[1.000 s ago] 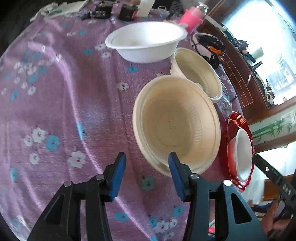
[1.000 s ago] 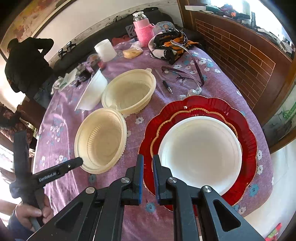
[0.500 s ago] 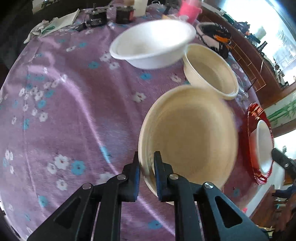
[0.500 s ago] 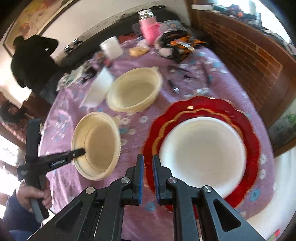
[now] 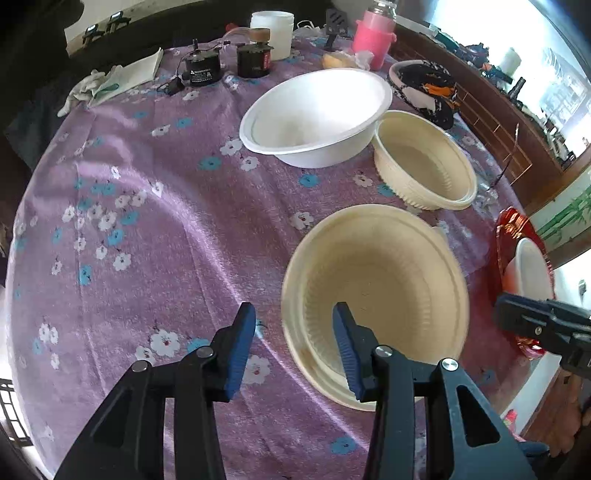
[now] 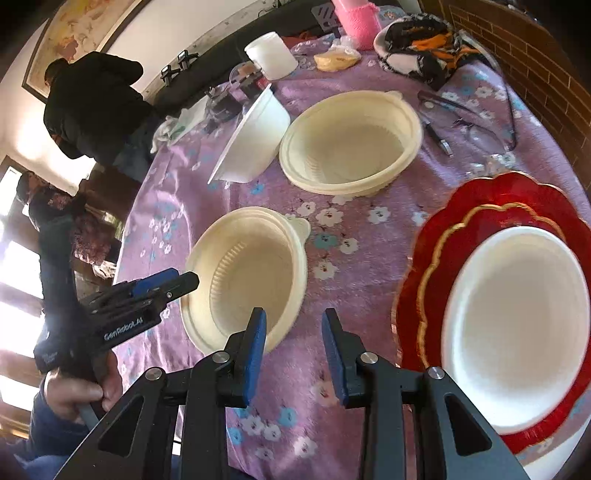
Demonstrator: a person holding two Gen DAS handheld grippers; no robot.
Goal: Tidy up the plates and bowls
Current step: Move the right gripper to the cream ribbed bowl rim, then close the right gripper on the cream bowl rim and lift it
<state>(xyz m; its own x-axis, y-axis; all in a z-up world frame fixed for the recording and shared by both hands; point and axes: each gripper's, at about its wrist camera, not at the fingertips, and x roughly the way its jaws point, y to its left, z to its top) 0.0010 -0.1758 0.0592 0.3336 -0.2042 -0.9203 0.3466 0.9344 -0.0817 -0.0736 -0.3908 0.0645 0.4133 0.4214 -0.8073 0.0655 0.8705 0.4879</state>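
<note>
A cream bowl (image 5: 376, 280) (image 6: 247, 273) rests on the purple cloth closest to me. My left gripper (image 5: 293, 332) (image 6: 166, 284) straddles its near-left rim; its jaws are opening and the pads stand clear of the rim. My right gripper (image 6: 293, 321) (image 5: 535, 325) hovers over the cloth between that bowl and the red plate (image 6: 424, 258) (image 5: 504, 236); its jaws are opening with nothing between them. A white plate (image 6: 517, 321) lies on the red one. Farther back stand a second cream bowl (image 5: 424, 162) (image 6: 351, 140) and a white bowl (image 5: 317, 114) (image 6: 251, 140).
At the table's far edge are a pink flask (image 5: 373, 33), a white jar (image 5: 271, 33), two small black motors (image 5: 201, 68) and a patterned cloth (image 6: 424, 48). Glasses (image 6: 476, 122) lie past the red plate. A person in black (image 6: 92, 110) stands beyond the table.
The left gripper was shut on the near bowl's rim half a second ago and has since let go. The right gripper went from shut to open and shifted left from the red plate toward the bowl.
</note>
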